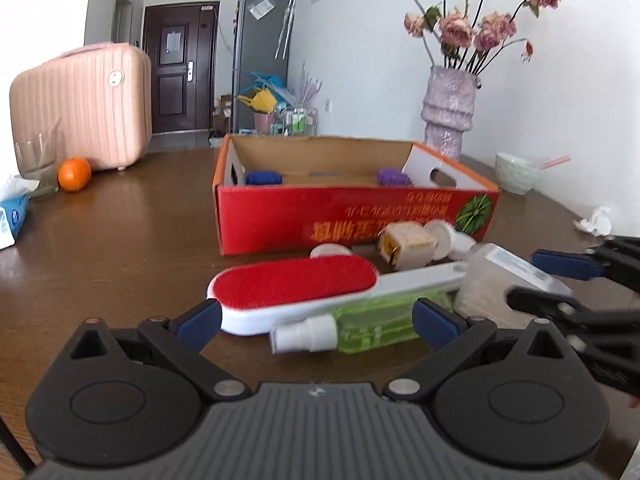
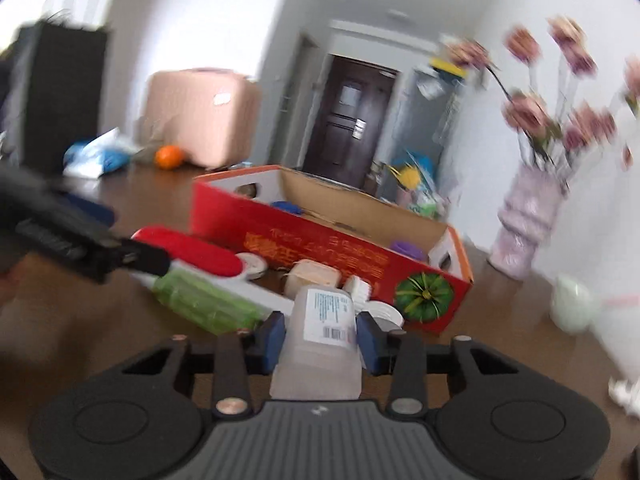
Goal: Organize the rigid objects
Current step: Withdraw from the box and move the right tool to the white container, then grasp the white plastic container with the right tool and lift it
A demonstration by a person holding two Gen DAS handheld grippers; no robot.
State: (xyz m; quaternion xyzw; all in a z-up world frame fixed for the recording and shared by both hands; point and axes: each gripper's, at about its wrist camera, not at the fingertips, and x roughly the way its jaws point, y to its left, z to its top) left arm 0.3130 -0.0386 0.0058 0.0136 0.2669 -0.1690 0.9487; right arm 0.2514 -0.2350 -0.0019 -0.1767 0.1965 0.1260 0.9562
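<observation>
1. Left wrist view: the left gripper (image 1: pixel 316 326) hangs low over the tabletop (image 1: pixel 120 248) with its fingers wide apart and nothing between the pads. Just ahead lies the green spray bottle (image 1: pixel 352 330), on its side, long axis running across the fingers, white nozzle toward the left finger. Behind it and touching it lies the lint brush (image 1: pixel 296 288), red pad to the left, white handle reaching right. The red cardboard box (image 1: pixel 320 220) stands beyond, open top, near the middle of the tabletop. At the right edge the right gripper (image 1: pixel 556 280) straddles the clear plastic box (image 1: pixel 500 276)

2. Right wrist view, blurred: the right gripper (image 2: pixel 320 336) has its blue pads pressed on both sides of the clear plastic box (image 2: pixel 320 332), label up, long axis along the fingers. The red cardboard box (image 2: pixel 320 248) lies straight ahead and close, so I judge this hand the nearer to a drop. The left gripper (image 2: pixel 120 256) enters from the left over the green spray bottle (image 2: pixel 200 300)
</observation>
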